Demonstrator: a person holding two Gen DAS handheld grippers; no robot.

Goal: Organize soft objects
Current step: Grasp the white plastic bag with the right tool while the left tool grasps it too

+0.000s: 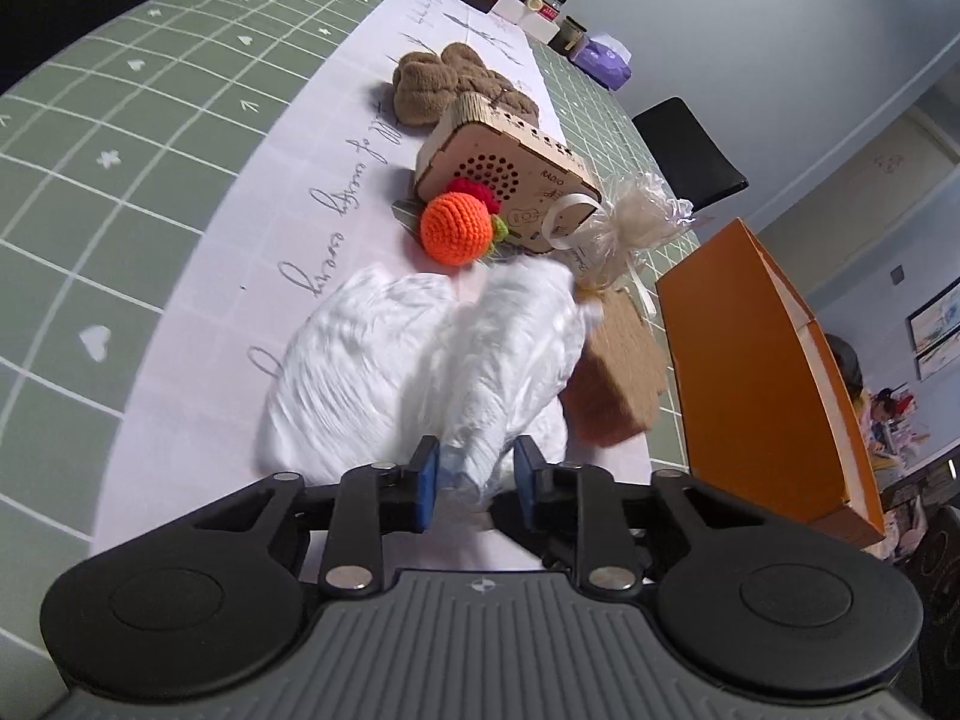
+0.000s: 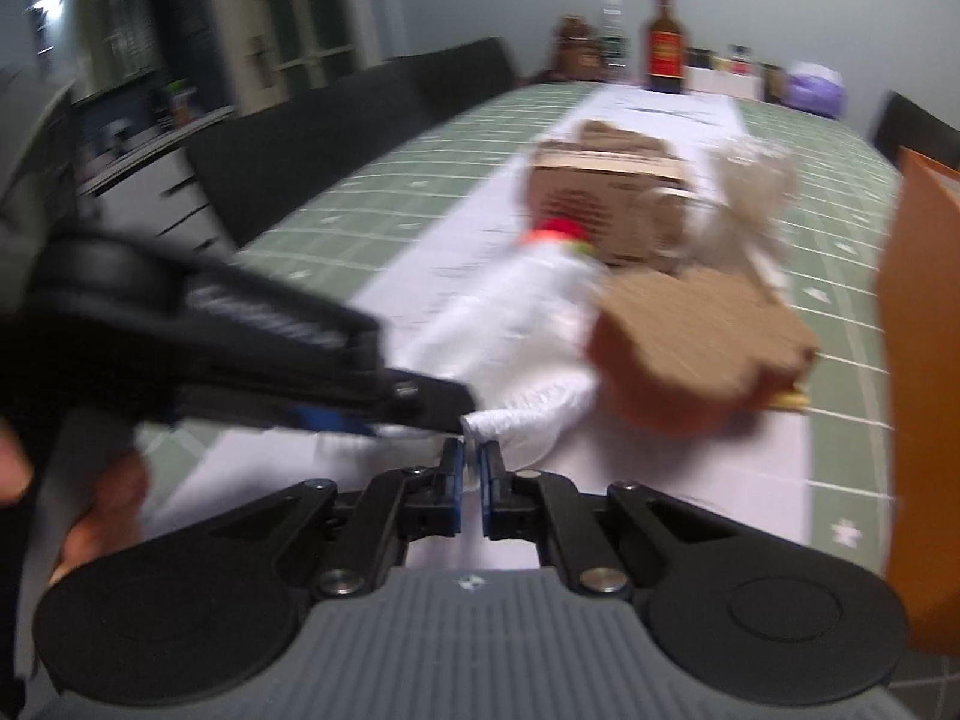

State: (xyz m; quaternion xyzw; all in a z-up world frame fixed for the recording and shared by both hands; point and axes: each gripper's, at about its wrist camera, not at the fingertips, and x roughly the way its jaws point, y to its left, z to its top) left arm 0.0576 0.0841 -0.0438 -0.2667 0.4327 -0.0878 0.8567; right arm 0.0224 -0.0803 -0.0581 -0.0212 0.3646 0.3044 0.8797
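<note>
Right wrist view badly blurred; far clutter barely readable. White crinkled plastic bag (image 1: 420,360) lies on white lettered table runner (image 1: 336,192), near edge hidden behind grippers. Left gripper (image 1: 474,474) clamps bunched bag between blue pads. Right gripper (image 2: 472,480) clenched, pinching thin bag edge. Orange crocheted ball (image 1: 456,228) just beyond bag, touching wooden radio box (image 1: 510,174). Green grid tablecloth (image 1: 150,120); orange cardboard box (image 1: 756,372) cut off at right.
</note>
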